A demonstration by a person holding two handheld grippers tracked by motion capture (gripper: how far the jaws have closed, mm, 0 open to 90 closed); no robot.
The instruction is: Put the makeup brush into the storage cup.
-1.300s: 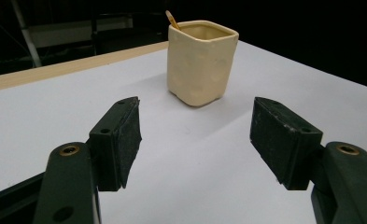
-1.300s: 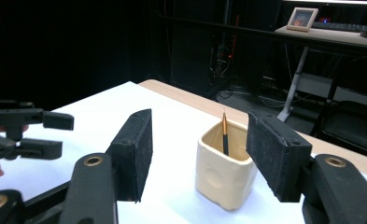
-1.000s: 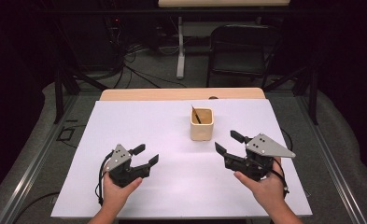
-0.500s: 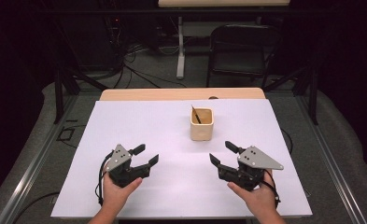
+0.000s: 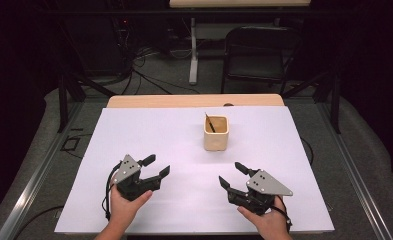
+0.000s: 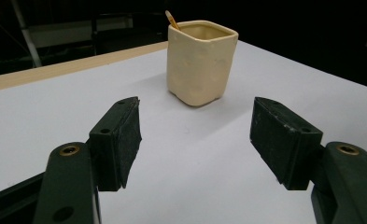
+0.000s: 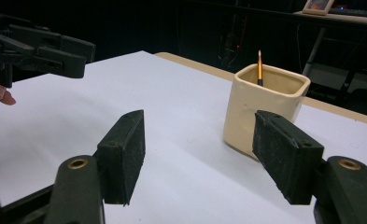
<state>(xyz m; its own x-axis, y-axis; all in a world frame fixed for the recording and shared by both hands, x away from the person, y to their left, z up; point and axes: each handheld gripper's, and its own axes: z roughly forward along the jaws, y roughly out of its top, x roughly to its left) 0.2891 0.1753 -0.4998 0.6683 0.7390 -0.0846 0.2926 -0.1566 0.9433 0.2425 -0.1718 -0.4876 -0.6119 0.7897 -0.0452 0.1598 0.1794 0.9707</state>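
A squarish, cream, glossy cup [image 5: 216,133] with rounded corners stood on the smooth white tabletop [image 5: 149,130], a slim pencil [image 5: 210,123] leaning inside. The left gripper [image 5: 156,165] and right gripper [image 5: 232,175] rested low near the front edge, jaws spread and empty, angled toward the cup, bare surface between.

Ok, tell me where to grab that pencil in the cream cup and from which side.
Take the pencil by its exposed upper end, coming straight down from above. It leans against a corner of the square cup and little shows above the rim, so the walls block a side approach. The right tool, open and empty, seems nearer.
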